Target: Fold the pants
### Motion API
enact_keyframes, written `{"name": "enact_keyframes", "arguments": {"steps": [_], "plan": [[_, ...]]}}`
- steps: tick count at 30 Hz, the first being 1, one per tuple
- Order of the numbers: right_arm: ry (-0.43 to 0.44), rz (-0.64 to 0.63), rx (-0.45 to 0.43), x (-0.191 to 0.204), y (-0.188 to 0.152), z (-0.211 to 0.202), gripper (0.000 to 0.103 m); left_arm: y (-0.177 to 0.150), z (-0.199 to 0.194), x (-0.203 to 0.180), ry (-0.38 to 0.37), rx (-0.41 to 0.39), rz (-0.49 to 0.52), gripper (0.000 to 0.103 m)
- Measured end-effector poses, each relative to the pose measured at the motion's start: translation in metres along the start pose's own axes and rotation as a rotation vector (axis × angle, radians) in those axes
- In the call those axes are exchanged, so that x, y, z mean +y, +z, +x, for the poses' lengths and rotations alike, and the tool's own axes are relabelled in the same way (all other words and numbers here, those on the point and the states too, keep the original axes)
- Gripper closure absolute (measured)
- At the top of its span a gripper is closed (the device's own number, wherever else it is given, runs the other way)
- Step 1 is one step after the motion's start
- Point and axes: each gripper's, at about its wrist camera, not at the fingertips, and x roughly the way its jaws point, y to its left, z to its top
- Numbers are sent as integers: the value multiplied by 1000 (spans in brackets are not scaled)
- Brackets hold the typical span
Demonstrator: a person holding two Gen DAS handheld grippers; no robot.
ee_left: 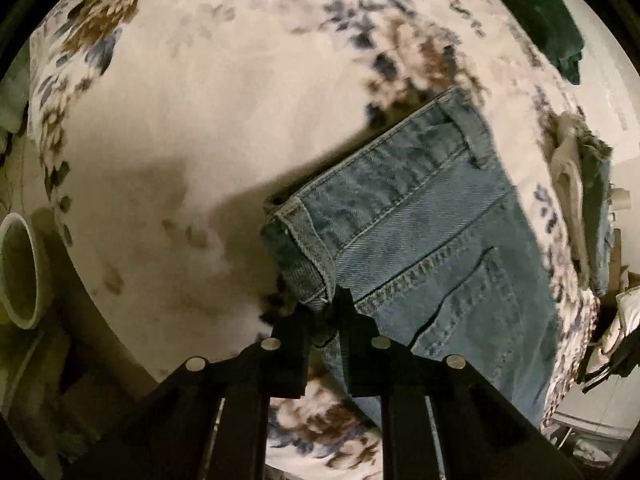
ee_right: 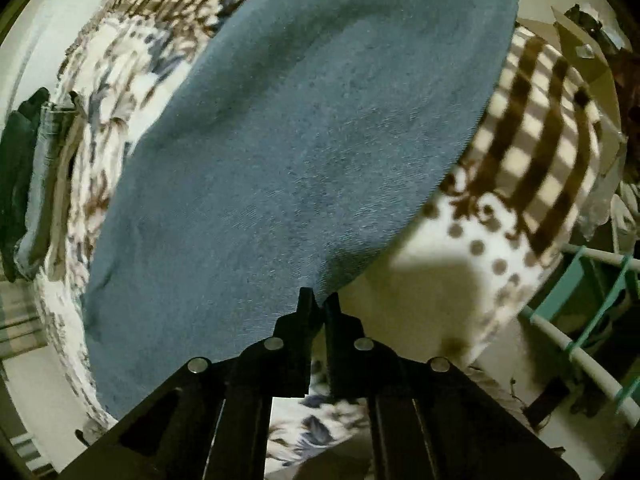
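Light blue jeans (ee_left: 424,232) lie on a floral bedsheet (ee_left: 200,120). In the left wrist view I see the waistband, a belt loop and a back pocket. My left gripper (ee_left: 325,304) is shut on the waistband edge near the belt loop and lifts it a little off the sheet. In the right wrist view the jeans leg (ee_right: 300,152) spreads wide and flat away from me. My right gripper (ee_right: 319,302) is shut on the near edge of that leg.
A stack of folded clothes (ee_right: 36,192) lies at the left edge of the bed. A dark green garment (ee_left: 548,20) lies at the far right. A brown checked blanket (ee_right: 536,136) lies beyond the leg. A white and green rail (ee_right: 580,344) stands right. A pale cup (ee_left: 20,272) sits left.
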Motion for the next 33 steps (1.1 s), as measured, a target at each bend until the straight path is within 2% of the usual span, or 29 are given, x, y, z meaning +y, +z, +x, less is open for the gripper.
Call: {"name": "enact_keyframes", "arguments": {"steps": [4, 7, 8, 9, 11, 13, 14, 15, 16, 17, 21, 23, 25, 27, 33], "plan": [[-22, 14, 58, -3, 8, 17, 100, 7, 8, 2, 5, 33, -21, 89], [-41, -59, 101, 14, 18, 8, 96, 13, -3, -1, 5, 75, -21, 88], [-38, -90, 99, 21, 19, 3, 87, 14, -6, -8, 7, 78, -10, 88], [-30, -150, 94, 33, 20, -6, 68, 13, -15, -16, 19, 79, 22, 88], [-6, -216, 80, 51, 21, -19, 43, 8, -27, -34, 68, 69, 108, 81], [25, -248, 61, 61, 22, -31, 39, -3, -36, -57, 138, 50, 213, 54], [44, -245, 52, 62, 24, -35, 34, -12, -41, -70, 156, 35, 274, 45], [61, -233, 44, 63, 26, -38, 22, -18, -42, -83, 164, 26, 320, 25], [89, -203, 26, 57, 30, -41, 16, -24, -42, -95, 162, 25, 354, 14], [107, -172, 5, 50, 33, -44, 9, -34, -40, -110, 152, 35, 399, 12], [128, -57, -91, 12, 51, -58, 8, -68, -21, -171, 116, 92, 534, 12], [121, 12, -159, -19, 68, -67, 8, -86, -12, -204, 115, 93, 615, 12], [123, 75, -192, -51, 84, -76, 8, -109, -6, -233, 121, 82, 696, 12], [161, 183, -235, -94, 108, -87, 8, -134, 1, -264, 120, 62, 778, 12], [259, 359, -347, -183, 171, -93, 10, -208, 32, -331, 108, 58, 962, 12]]}}
